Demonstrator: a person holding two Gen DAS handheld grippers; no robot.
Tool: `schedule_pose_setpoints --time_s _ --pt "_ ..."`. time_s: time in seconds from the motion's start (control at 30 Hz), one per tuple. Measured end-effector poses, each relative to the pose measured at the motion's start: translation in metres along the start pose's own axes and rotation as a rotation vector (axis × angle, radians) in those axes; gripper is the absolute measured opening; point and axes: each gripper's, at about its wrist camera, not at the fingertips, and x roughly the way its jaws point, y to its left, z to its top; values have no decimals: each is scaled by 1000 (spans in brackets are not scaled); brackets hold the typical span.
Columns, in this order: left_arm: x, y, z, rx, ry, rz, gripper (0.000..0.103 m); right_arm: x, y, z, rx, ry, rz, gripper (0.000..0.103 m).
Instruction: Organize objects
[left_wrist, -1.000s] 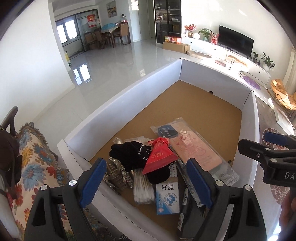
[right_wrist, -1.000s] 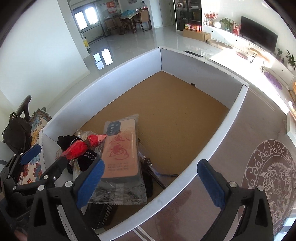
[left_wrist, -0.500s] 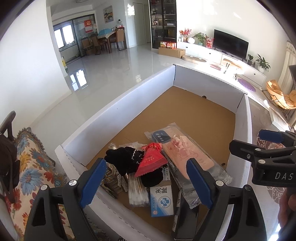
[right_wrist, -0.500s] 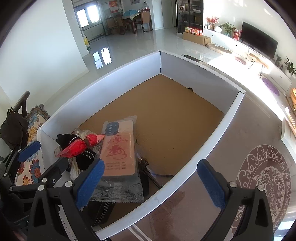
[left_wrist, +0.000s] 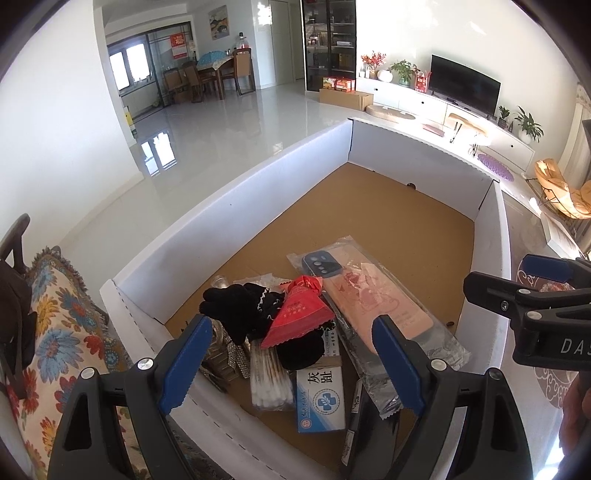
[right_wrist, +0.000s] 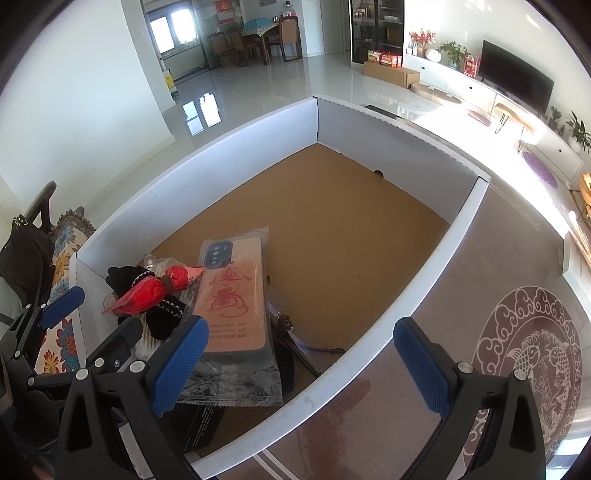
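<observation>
Hovering over the near end of a big white-walled cardboard box (left_wrist: 258, 192), the left gripper (left_wrist: 288, 362) has its blue jaws spread wide with nothing between them. Just ahead of those jaws lies the pile: a pair of black gloves (left_wrist: 236, 306) ahead of the left jaw, a red paper cone pouch (left_wrist: 299, 314) resting on top of them, and a clear pack of cotton swabs (left_wrist: 267, 384) right between the jaws. Beside the swabs sits a small white and blue carton (left_wrist: 320, 395) with large Chinese characters and a blue cross emblem; the smaller print is too fine to read. Ahead of the right jaw a pink phone case (left_wrist: 373, 299) lies sealed in a clear bag, red calligraphy across its back.

The right gripper (right_wrist: 299, 365) hangs over the box's right wall, jaws equally wide and empty; the wall's rim crosses between them. From there the phone case (right_wrist: 234, 295) lies just ahead of its left jaw, with rows of small digits at its lower edge ending in "4440". A black box with white print (right_wrist: 201, 424) pokes out under the bag. On the right gripper's body, seen from the left view, the letters "DAS" show. The far half of the box's brown floor is bare.
</observation>
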Motion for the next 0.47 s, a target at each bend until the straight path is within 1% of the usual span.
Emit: schedule_pose_setpoints --time_s 0.23,0.3,0.33,0.4,0.47 --pt "1 1 -1 -9 -1 2 88 1 -1 0 2 1 0 101" --pt "1 2 -1 -14 -7 -8 88 2 -1 0 5 1 0 101" --pt "-1 3 -1 -19 -20 -9 88 2 -2 -1 6 0 0 101" --pt "-9 2 -3 -22 -75 12 88 1 -4 -2 11 -12 -2 101" --pt "-18 -3 -4 -4 -114 32 88 -5 -10 -4 22 -43 -17 101"
